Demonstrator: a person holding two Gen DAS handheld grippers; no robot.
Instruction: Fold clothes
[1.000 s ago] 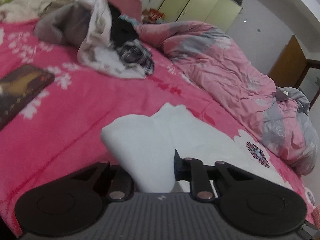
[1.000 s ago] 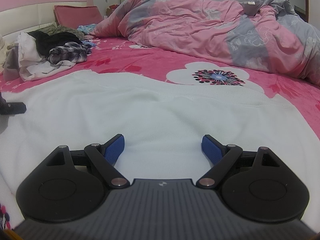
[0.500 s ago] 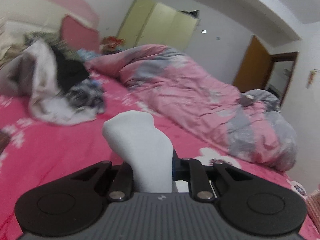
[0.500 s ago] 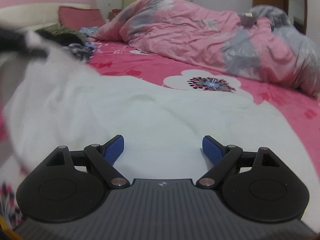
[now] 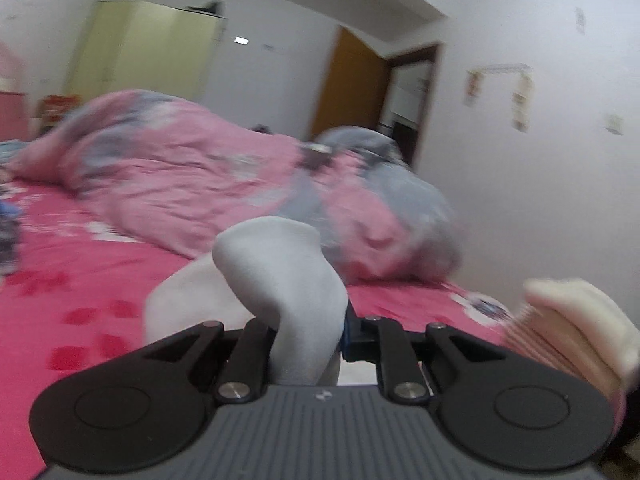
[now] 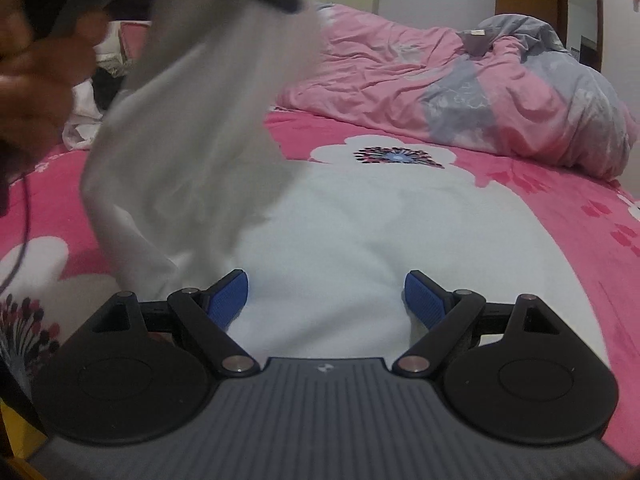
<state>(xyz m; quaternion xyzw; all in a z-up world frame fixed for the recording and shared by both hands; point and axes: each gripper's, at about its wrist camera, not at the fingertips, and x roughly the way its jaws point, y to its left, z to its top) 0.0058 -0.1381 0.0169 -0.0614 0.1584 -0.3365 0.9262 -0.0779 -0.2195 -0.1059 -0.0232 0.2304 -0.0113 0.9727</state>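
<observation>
A white garment lies spread on the pink floral bed sheet. My left gripper is shut on a bunched fold of the same white garment and holds it lifted above the bed. In the right wrist view that lifted part hangs at the upper left under the dark left gripper, with a person's hand beside it. My right gripper stands open low over the flat part of the garment, blue pads wide apart and nothing between them.
A crumpled pink and grey quilt fills the far side of the bed. A pile of other clothes lies at the back left. Yellow-green wardrobe and an orange door stand beyond. A pale sleeve shows at the right.
My left gripper has risen and swung right, carrying the white fold up and over the flat part. The right gripper has stayed open in place.
</observation>
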